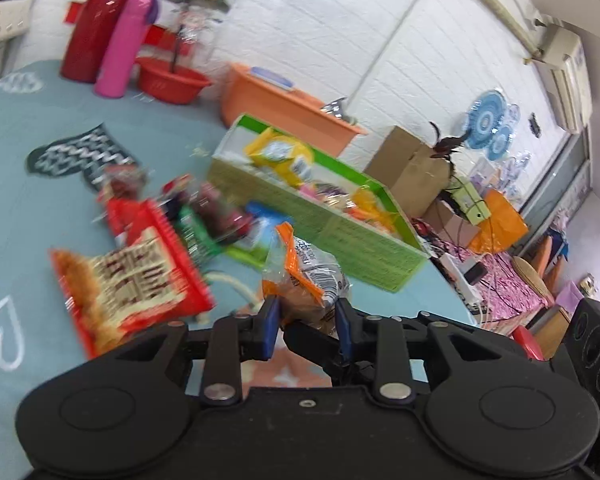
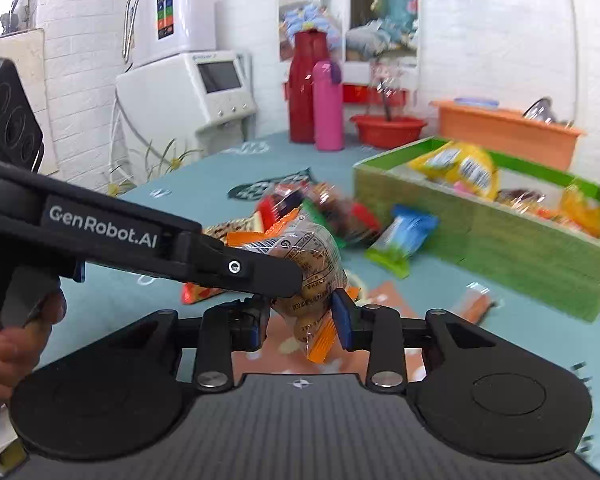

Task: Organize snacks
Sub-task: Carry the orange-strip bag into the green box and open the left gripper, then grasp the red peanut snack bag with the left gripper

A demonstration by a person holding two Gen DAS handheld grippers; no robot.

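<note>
A clear and orange snack packet (image 1: 306, 276) of brown round pieces is held between both grippers above the teal table. My left gripper (image 1: 307, 316) is shut on one end of it. In the right wrist view the same packet (image 2: 314, 264) hangs between my right gripper's (image 2: 300, 316) blue pads, which touch its lower part; the left gripper's black body (image 2: 256, 270) crosses in from the left over it. A green box (image 1: 332, 232) with a yellow bag (image 1: 284, 156) and other snacks stands behind; it also shows in the right wrist view (image 2: 500, 240).
Loose snacks lie on the table: a red bag (image 1: 140, 276), a blue-green packet (image 2: 400, 240), a small orange packet (image 2: 474, 304). A pink bottle (image 2: 328, 106), red jug (image 2: 302, 88), red bowl (image 2: 388, 130) and orange tub (image 2: 508, 132) stand at the back.
</note>
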